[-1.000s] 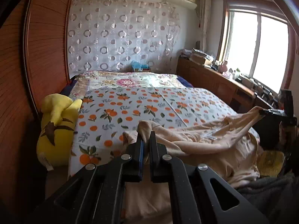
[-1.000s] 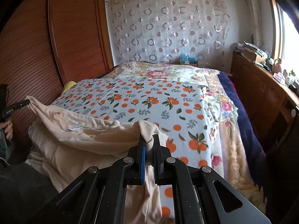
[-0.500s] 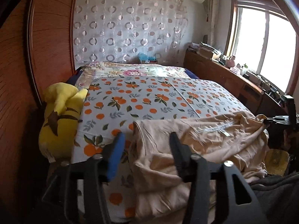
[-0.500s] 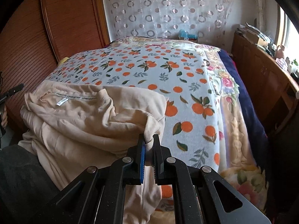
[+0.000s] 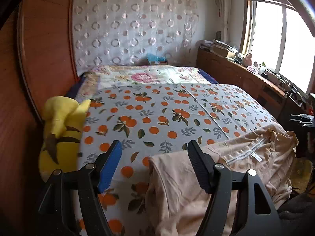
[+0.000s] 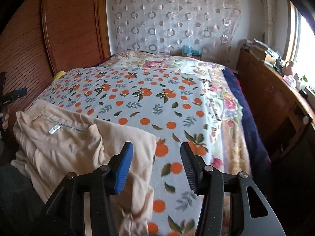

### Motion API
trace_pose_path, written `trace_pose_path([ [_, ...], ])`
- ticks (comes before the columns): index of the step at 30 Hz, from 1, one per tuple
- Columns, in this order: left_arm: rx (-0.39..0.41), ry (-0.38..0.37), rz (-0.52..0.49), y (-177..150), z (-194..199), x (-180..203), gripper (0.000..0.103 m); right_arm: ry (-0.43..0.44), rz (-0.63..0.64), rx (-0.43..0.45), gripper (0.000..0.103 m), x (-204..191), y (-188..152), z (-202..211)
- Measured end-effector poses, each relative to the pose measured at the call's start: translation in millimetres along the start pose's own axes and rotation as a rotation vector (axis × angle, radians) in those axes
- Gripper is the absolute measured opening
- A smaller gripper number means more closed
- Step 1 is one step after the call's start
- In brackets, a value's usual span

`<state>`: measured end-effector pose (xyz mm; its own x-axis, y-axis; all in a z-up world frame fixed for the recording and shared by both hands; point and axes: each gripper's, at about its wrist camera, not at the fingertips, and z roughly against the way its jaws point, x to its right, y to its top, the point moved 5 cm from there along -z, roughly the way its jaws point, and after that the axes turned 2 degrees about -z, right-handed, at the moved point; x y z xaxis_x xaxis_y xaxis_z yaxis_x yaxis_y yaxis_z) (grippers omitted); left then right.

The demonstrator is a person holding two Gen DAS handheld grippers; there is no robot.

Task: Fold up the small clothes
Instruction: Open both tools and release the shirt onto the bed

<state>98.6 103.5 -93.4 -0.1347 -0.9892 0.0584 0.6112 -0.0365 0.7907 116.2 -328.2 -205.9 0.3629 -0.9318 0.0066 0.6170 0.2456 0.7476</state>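
Observation:
A beige garment [image 5: 236, 169] lies at the near edge of the bed and hangs over the edge; its white label faces up. It also shows in the right wrist view [image 6: 78, 147]. My left gripper [image 5: 155, 167] is open and empty, just above the garment's left corner. My right gripper [image 6: 155, 167] is open and empty, above the garment's right corner. The left gripper shows far left in the right wrist view [image 6: 11, 96], the right gripper far right in the left wrist view [image 5: 301, 119].
The bed has an orange-print sheet [image 5: 157, 114] and a floral blanket [image 6: 222, 102] behind it. A yellow plush toy [image 5: 61, 135] sits at the bed's left edge against the wooden wardrobe [image 5: 39, 59]. A cluttered wooden cabinet [image 6: 275, 90] runs along the window side.
Both grippers opened and let go of the garment. It dropped onto the bed's near edge, and both grippers pulled back a little.

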Motion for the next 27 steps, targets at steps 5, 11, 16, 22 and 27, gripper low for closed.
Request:
trace_pose_path([
  [5,-0.081,-0.012,0.001,-2,-31,-7,0.070,0.030,0.026,-0.041,0.054,-9,4,-39],
  [11,-0.192,-0.020,-0.006,-18,-56,-11,0.070,0.026,0.022,-0.093,0.058,-4,10,-72],
  [16,-0.242,-0.037,-0.006,-28,-61,-9,0.070,0.033,0.027,-0.118,0.062,-7,16,-85],
  [22,-0.250,-0.049,-0.020,-32,-60,-5,0.065,0.033,0.014,-0.138,0.066,-1,16,-91],
  [27,-0.260,-0.059,-0.055,-33,-58,2,0.055,0.064,-0.013,-0.140,0.068,3,15,-92],
])
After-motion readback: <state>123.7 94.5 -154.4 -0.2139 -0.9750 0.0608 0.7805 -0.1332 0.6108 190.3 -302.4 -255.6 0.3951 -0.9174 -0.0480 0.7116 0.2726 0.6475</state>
